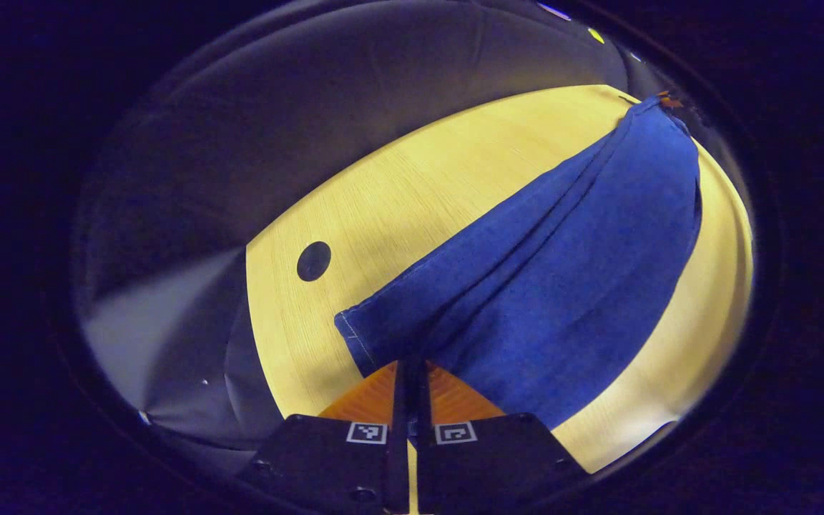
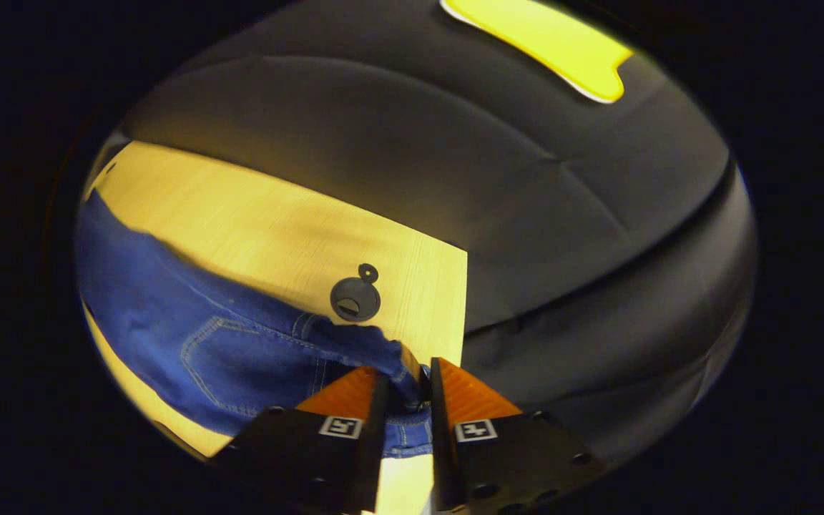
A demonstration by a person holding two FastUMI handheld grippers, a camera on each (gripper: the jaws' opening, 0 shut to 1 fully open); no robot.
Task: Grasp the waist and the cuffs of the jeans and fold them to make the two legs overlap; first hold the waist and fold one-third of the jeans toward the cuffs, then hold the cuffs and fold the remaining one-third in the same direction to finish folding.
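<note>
The jeans (image 1: 569, 272) hang lifted over my worktop (image 1: 412, 200), stretched between its two ends. My left gripper (image 1: 412, 383) pinches the cuffs, my right gripper (image 2: 406, 390) clamps the waist (image 2: 390, 354). I judge the leg-overlap fold underway; next I must lay them flat.

- Jeans (image 1: 562, 272) are showing as blue denim cloth, matt, with pale stitching.
- Table (image 1: 412, 200) is appearing as light wood grain, smooth.
- Fingers (image 2: 466, 393) are looking like ridged orange plastic.
</note>
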